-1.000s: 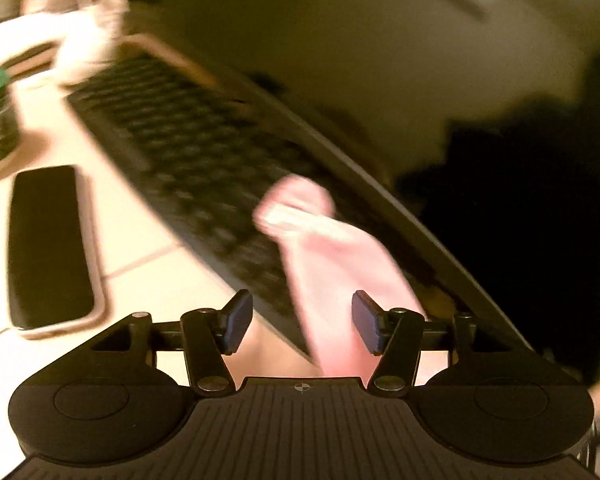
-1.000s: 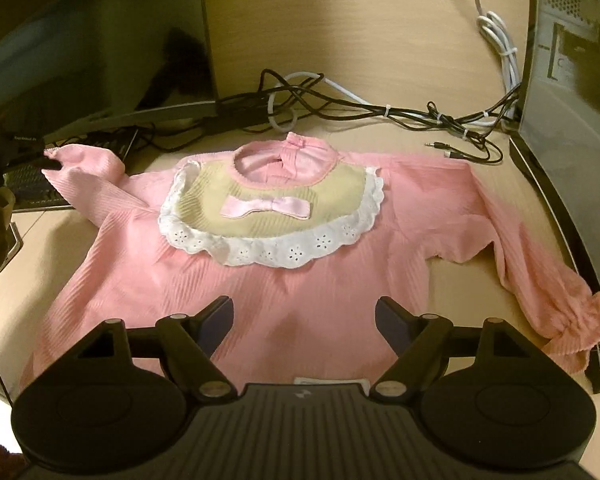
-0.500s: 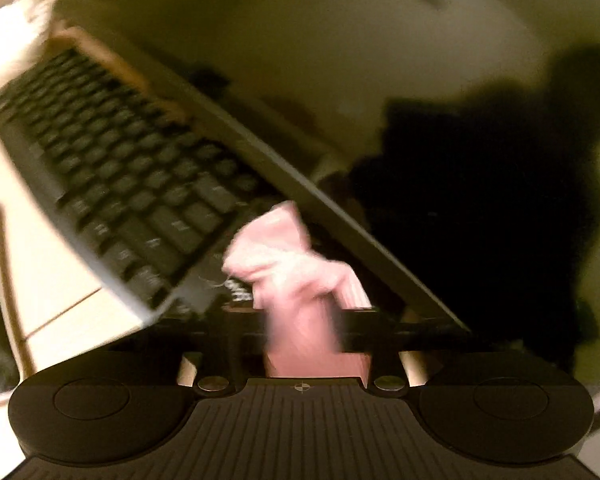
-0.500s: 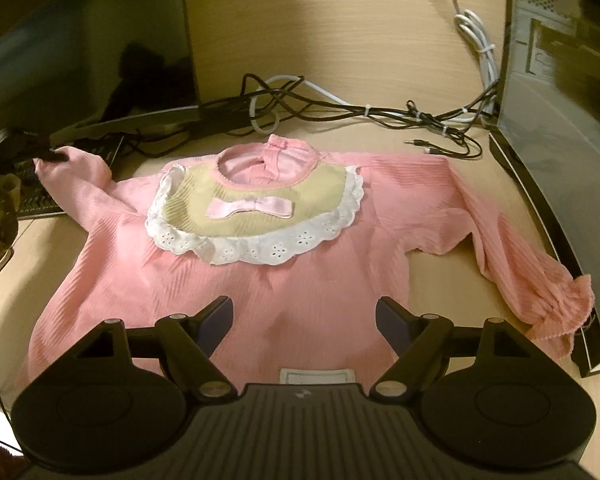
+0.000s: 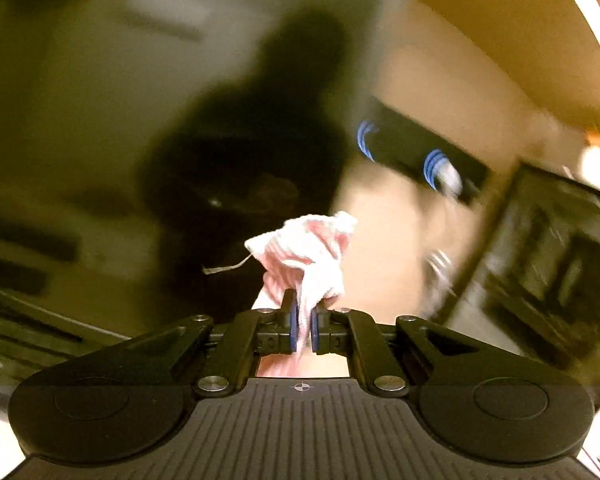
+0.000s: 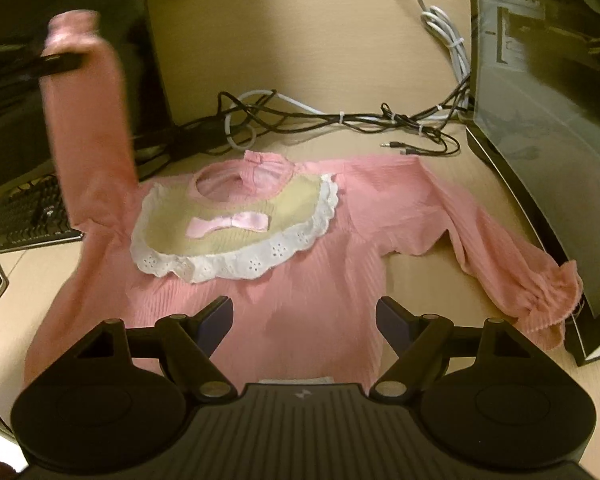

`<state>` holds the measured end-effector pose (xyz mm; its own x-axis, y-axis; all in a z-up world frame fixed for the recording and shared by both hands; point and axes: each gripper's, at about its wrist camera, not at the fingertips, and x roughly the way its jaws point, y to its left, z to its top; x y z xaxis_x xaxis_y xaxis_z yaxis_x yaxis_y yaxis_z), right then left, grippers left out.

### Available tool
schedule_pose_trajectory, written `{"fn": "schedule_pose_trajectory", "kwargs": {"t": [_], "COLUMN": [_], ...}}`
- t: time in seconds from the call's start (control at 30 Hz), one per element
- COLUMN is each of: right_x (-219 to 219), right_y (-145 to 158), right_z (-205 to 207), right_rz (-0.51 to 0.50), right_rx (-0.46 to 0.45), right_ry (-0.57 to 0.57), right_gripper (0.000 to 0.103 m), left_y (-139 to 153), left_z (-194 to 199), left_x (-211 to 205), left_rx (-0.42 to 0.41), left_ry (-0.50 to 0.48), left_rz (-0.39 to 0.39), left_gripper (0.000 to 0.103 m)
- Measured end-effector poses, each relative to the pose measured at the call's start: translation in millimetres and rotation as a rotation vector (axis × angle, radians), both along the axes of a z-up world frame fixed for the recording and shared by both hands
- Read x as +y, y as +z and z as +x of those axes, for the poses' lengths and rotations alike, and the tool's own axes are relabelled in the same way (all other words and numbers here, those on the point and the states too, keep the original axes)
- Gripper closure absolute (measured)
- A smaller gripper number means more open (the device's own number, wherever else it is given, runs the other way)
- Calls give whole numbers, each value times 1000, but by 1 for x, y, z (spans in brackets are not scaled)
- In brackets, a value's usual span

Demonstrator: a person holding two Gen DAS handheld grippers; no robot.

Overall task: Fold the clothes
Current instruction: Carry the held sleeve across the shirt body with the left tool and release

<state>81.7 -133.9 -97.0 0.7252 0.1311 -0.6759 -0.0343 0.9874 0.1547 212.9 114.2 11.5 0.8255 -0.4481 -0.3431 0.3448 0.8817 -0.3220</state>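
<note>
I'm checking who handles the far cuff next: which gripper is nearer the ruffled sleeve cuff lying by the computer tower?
Right. The right gripper hovers open over the hem, the ruffled cuff just beside it. The left gripper holds the opposite sleeve aloft.

Warm, dim yellow light everywhere. Left wrist view smears with motion blur, a dark shadow across the middle. Right wrist view sharper, raised sleeve [image 6: 88, 120] blurred, fisheye edges bending.
</note>
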Motion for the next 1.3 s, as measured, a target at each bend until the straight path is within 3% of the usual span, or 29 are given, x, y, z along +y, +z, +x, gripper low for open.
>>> {"fn": "schedule_pose_trajectory", "kwargs": {"t": [0.13, 0.2, 0.4, 0.43, 0.57, 0.7, 0.83, 0.87, 0.9, 0.97, 1.07, 1.13, 1.23, 1.27, 1.3], "right_x": [-6, -12, -33, -31, -20, -4, 12, 17, 24, 34, 38, 33, 24, 22, 21], "right_y": [2, 3, 3, 4, 10, 9, -16, -21, -21, -6, 35, 51, 43, 36, 28], "right_z": [-3, -6, -3, 2, 29, 78, 134, 147, 155, 161, 158, 158, 162, 161, 159], "right_rz": [-7, -14, 7, 12, 50, 128, 161, 160, 146, 130, 118, 96, 70, 75, 70], "right_rx": [-7, -12, -11, -17, -38, -41, 61, 86, 95, 50, -94, -141, -97, -68, -43], "right_ry": [-17, -32, -80, -65, 8, 55, 34, 35, 51, 103, 162, 171, 157, 154, 140], "right_gripper": [24, 24, 24, 24, 46, 45, 45, 49, 68, 91, 93, 93, 92, 88, 72], "left_y": [-38, -55, -77, -80, -94, -102, -99, -95, -92, -83, -78, -83, -97, -100, -102], "left_z": [32, 32, 1, -2, -17, -29, -32, -30, -28, -21, -3, 10, 26, 29, 30], "left_x": [-52, -66, -43, -35, -3, 24, 48, 51, 51, 47, 31, 20, 7, 4, 1], "left_rx": [177, 255, 293, 311, 382, 406, 404, 394, 381, 344, 297, 306, 366, 382, 389], "left_ry": [-145, -207, -239, -225, -135, -20, 59, 62, 56, 20, -51, -75, -87, -84, -78], "left_rz": [56, 58, 112, 117, 116, 135, 135, 130, 123, 110, 97, 108, 135, 145, 156], "left_gripper": [77, 56, 33, 32, 27, 27, 27, 26, 25, 21, 13, 13, 13, 13, 13]}}
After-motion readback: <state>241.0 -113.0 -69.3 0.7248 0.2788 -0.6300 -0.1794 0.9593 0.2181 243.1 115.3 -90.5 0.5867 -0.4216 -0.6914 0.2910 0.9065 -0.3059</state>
